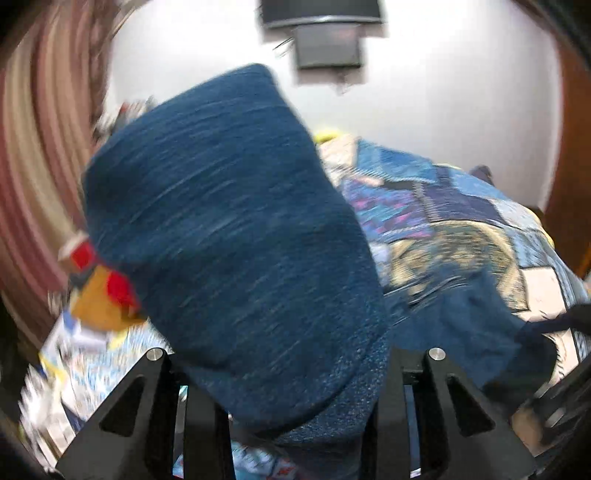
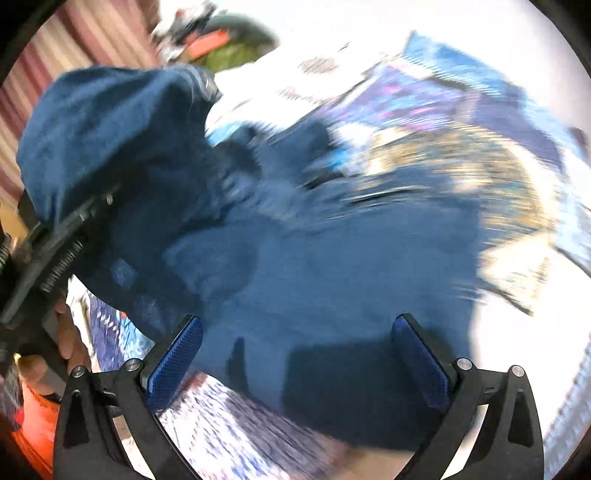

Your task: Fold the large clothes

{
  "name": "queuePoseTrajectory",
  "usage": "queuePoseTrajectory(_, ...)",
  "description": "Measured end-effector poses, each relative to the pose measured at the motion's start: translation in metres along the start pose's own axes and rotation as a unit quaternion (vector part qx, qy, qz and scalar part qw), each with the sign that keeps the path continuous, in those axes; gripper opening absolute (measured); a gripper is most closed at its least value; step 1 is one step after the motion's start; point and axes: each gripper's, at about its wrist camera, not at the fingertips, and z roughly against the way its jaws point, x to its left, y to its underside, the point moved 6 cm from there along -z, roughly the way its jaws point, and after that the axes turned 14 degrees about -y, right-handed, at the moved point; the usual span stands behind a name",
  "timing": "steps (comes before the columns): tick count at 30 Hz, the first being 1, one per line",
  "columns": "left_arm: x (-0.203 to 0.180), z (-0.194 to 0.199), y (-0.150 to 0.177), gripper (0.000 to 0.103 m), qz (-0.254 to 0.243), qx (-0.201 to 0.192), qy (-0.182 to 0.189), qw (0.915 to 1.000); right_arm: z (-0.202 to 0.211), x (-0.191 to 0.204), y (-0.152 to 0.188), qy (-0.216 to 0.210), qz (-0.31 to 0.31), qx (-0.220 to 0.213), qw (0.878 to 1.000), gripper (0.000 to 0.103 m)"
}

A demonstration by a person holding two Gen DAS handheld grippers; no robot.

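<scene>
A large dark blue knitted garment [image 1: 229,221] rises in front of the left wrist view and hides both fingertips. My left gripper [image 1: 295,369] is shut on a thick fold of it. The rest of the garment [image 2: 332,266] lies spread on the patchwork quilt [image 2: 517,192]. My right gripper [image 2: 299,354] hovers over that spread part, open, with its blue pads [image 2: 177,362] wide apart and nothing between them. In the right wrist view the left gripper [image 2: 48,251] shows at the left edge, lifting a bunched part of the cloth, with a person's hand [image 2: 70,339] on its handle.
The quilt [image 1: 461,221] covers a bed that runs to a white wall. A dark screen [image 1: 321,22] hangs on that wall. A striped curtain [image 1: 37,147] is on the left and a wooden panel [image 1: 569,184] on the right. Red and yellow things [image 1: 107,291] lie at the bed's left.
</scene>
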Motion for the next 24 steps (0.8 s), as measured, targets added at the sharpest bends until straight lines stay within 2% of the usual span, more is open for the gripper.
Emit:
queuePoseTrajectory(3,-0.046,0.03,-0.009,0.031,-0.052,-0.048,0.025,0.9972,0.054,-0.029,0.01,0.035,-0.021,-0.037,0.998,0.103)
queuePoseTrajectory(5,-0.085,0.046,-0.004,0.031,-0.104,-0.071,0.044,0.991,0.087,-0.048,0.022,0.062,-0.037,-0.056,0.996,0.103)
queuePoseTrajectory(7,-0.119,0.054,0.013,0.031,-0.151,-0.07,0.076,0.9832,0.12,-0.066,0.039,0.084,-0.056,-0.071,0.992,0.103)
queuePoseTrajectory(10,-0.157,0.057,0.054,0.032,-0.233,-0.036,0.118,0.9647,0.151,-0.079,0.065,0.09,-0.086,-0.089,0.988,0.103)
queuePoseTrajectory(11,-0.163,0.059,0.067,0.032,-0.255,-0.03,0.12,0.9589,0.158,-0.078,0.073,0.088,-0.094,-0.094,0.987,0.103)
queuePoseTrajectory(14,-0.17,0.069,0.084,0.034,-0.302,-0.052,0.085,0.948,0.169,-0.087,0.09,0.082,-0.114,-0.102,0.985,0.103)
queuePoseTrajectory(18,-0.156,0.08,0.082,0.047,-0.293,-0.03,0.105,0.9498,0.17,-0.082,0.103,0.073,-0.115,-0.103,0.985,0.103)
queuePoseTrajectory(22,-0.141,0.096,0.08,0.077,-0.275,-0.016,0.159,0.9482,0.173,-0.071,0.103,0.066,-0.104,-0.109,0.986,0.103)
queuePoseTrajectory(24,-0.129,0.111,0.078,0.08,-0.263,-0.016,0.176,0.9484,0.177,-0.061,0.101,0.063,-0.095,-0.112,0.987,0.103)
